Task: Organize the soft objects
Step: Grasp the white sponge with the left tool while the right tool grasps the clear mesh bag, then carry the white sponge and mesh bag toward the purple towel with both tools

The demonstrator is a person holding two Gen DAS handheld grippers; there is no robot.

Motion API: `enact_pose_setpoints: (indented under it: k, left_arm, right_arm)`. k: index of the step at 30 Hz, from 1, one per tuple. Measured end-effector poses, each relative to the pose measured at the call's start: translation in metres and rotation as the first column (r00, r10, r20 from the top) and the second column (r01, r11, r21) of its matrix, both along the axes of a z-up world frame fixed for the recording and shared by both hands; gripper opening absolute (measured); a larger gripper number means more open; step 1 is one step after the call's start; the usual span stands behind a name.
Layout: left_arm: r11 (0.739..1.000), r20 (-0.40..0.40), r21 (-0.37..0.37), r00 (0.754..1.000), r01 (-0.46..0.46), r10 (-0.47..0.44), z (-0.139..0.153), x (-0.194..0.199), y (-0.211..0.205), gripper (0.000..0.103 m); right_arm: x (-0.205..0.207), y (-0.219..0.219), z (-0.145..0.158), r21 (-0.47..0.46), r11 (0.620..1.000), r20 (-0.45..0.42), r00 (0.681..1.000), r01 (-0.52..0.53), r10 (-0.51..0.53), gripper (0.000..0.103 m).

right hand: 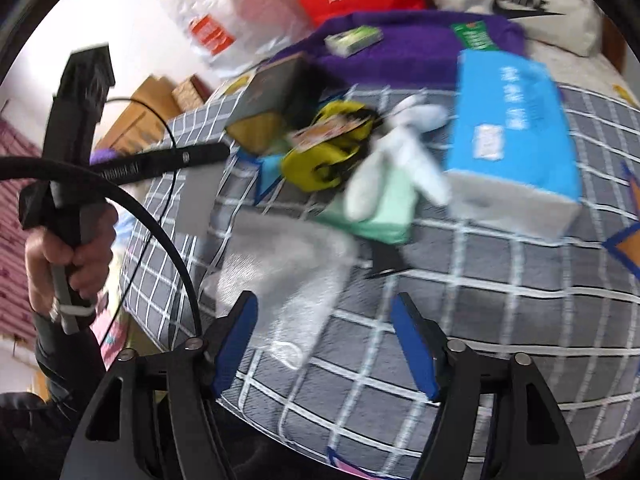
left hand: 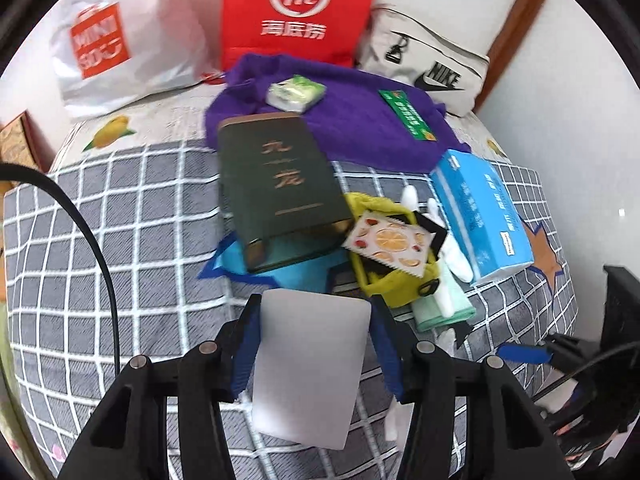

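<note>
My left gripper (left hand: pixel 314 316) is shut on a white sponge block (left hand: pixel 312 368) and holds it above the checked bed cover (left hand: pixel 140 220). The same block shows in the right wrist view (right hand: pixel 198 196), beside the left tool. My right gripper (right hand: pixel 324 320) is open and empty, just above a white fluffy cloth (right hand: pixel 280 264) lying on the cover. A white plush toy (right hand: pixel 392 172) lies on a green folded cloth (right hand: pixel 384 208). A yellow pouch (left hand: pixel 384 276) sits beside them. A purple sweater (left hand: pixel 352 120) lies at the back.
A dark green box (left hand: pixel 276 188) and a blue tissue box (left hand: pixel 484 212) lie on the bed. A red bag (left hand: pixel 296 12), a white plastic bag (left hand: pixel 120 32) and a Nike bag (left hand: pixel 432 64) stand at the back. The bed edge drops off at the left.
</note>
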State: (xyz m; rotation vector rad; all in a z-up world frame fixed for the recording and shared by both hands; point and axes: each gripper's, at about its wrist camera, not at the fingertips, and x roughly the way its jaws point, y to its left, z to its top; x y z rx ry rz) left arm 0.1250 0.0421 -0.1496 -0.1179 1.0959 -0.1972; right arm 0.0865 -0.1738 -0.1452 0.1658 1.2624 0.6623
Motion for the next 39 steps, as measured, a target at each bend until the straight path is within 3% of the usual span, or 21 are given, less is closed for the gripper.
enact_pose_setpoints:
  k: [2,9,15,16,18,20,22,31,39]
  left_arm:
    - [1.0,-0.001,-0.008,1.0,-0.017,0.017,-0.001,-0.003,0.008,0.05]
    - [0.999,-0.016,-0.036,0.999,-0.037,0.036,-0.011,-0.016,0.022,0.05]
    - [0.997,-0.019,-0.06,0.999,-0.048,0.047,-0.015,-0.02,0.027,0.051]
    - [0.997,-0.02,-0.063,0.999,-0.049,0.048,-0.016,-0.021,0.027,0.051]
    - [0.997,-0.018,-0.065,0.999,-0.05,0.049,-0.016,-0.022,0.028,0.051]
    - [0.996,-0.016,-0.069,0.999,-0.05,0.049,-0.016,-0.023,0.028,0.051]
    - [0.996,-0.016,-0.072,0.999,-0.049,0.048,-0.016,-0.024,0.028,0.051]
    - [0.993,0.007,-0.101,0.998,-0.054,0.055,-0.012,-0.031,0.028,0.05]
    - [0.992,0.052,-0.104,0.996,-0.071,0.077,0.0,-0.034,0.035,0.05]
  right_arm:
    - [-0.002,0.011,-0.005,-0.014,1.0,0.006,1.0,-0.026,0.026,0.078]
    - [-0.007,0.044,-0.027,-0.048,0.995,-0.022,0.996,-0.091,0.09,0.079]
    - [-0.019,0.064,-0.029,-0.153,0.981,0.095,0.987,-0.117,0.132,0.078]
    - [-0.022,0.065,-0.03,-0.161,0.98,0.115,0.984,-0.114,0.133,0.074]
    - [-0.026,0.067,-0.03,-0.187,0.975,0.152,0.977,-0.12,0.149,0.051]
    - [-0.026,0.067,-0.031,-0.192,0.973,0.148,0.977,-0.126,0.156,0.02]
    - [-0.024,0.057,-0.03,-0.14,0.983,0.119,0.983,-0.121,0.138,0.012]
    - [-0.018,0.018,-0.006,-0.018,0.998,0.144,0.987,-0.063,0.065,0.005]
    - [-0.011,-0.01,0.027,-0.002,1.0,0.223,0.975,-0.005,0.006,0.002]
